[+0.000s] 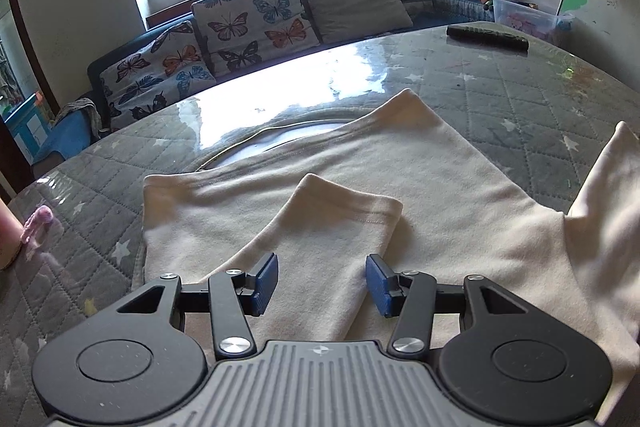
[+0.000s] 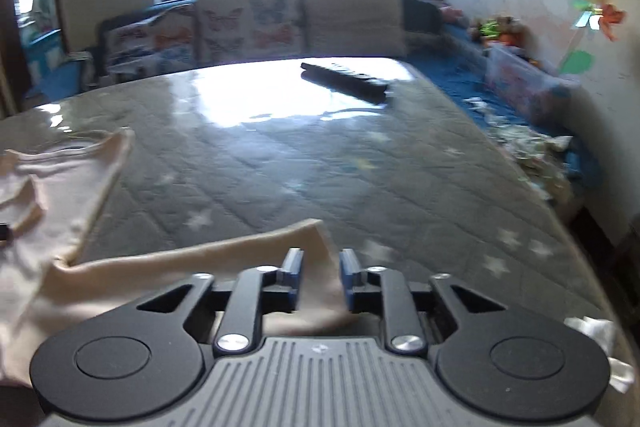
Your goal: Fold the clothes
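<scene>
Both claws hung over the cream shirt (image 1: 400,187), which lay flat on the quilted grey table (image 1: 500,99). Left claw (image 1: 322,281) stood half wide and empty above the left sleeve (image 1: 336,227), already folded in across the body of the shirt. Right claw (image 2: 320,277) was narrower, its blue pads on either side of the right sleeve (image 2: 224,255), which ran between them; I could not see them pressing on the cloth. That sleeve was spread out sideways on the table, unfolded. So I judged the job barely begun: one sleeve in, the other to follow, then the body to fold up. A remote (image 2: 344,77) lay far off near the back edge.
</scene>
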The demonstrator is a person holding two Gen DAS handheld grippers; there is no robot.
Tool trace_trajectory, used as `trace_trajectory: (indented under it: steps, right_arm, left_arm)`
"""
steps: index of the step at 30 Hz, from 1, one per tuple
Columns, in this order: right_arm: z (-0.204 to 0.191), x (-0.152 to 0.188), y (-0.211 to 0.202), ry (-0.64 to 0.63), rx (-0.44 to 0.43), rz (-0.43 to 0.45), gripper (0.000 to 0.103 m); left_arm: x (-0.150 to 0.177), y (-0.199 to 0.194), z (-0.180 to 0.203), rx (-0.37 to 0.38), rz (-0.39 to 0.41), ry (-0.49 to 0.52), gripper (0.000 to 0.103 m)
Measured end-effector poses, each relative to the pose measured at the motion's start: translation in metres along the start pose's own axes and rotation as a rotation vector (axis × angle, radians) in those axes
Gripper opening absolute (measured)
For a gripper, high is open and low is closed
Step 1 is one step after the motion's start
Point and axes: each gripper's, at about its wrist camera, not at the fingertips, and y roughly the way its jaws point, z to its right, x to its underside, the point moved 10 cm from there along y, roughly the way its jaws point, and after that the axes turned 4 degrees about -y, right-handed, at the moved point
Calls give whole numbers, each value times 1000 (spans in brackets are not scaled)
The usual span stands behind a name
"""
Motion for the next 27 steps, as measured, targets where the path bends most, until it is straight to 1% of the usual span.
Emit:
trace_trajectory:
  steps: [3,6,7,8,9,14,15,16,17,19,20,22,27]
  right_arm:
    - [-14,3,21,-6,-36,-28,34]
    - [-24,6,29,-10,-32,-33,39]
    - [-32,4,26,-37,-33,-19,42]
    - [-38,2,24,-49,-46,-12,50]
    - [-44,0,22,-60,-59,-6,52]
    - [-80,-9,17,-125,-138,6,54]
    - [-86,-11,16,-137,-153,7,56]
    - [-94,-12,15,-151,-172,8,58]
    - [-102,-14,14,-167,-191,10,58]
    - [-121,-16,13,-199,-234,10,58]
    - [-132,-17,12,-215,-260,9,58]
    - [-146,-17,10,-237,-294,9,58]
    - [-182,-18,-3,-283,-383,25,59]
  left_arm:
    - [-1,4,3,6,-1,5,52]
    - [-3,8,7,18,-1,10,52]
    - [-4,10,8,25,-2,10,52]
    - [-4,11,9,29,-2,9,52]
    - [-5,11,11,33,-2,7,52]
    - [-7,16,15,38,4,9,52]
    - [-8,17,15,41,4,8,48]
    - [-9,18,15,45,3,5,38]
    - [-10,18,15,50,2,1,33]
    - [-12,18,14,50,3,-8,15]
    - [-12,16,13,49,9,-11,11]
    - [-13,12,11,48,20,-17,5]
    - [-18,-6,-6,37,66,-77,3]
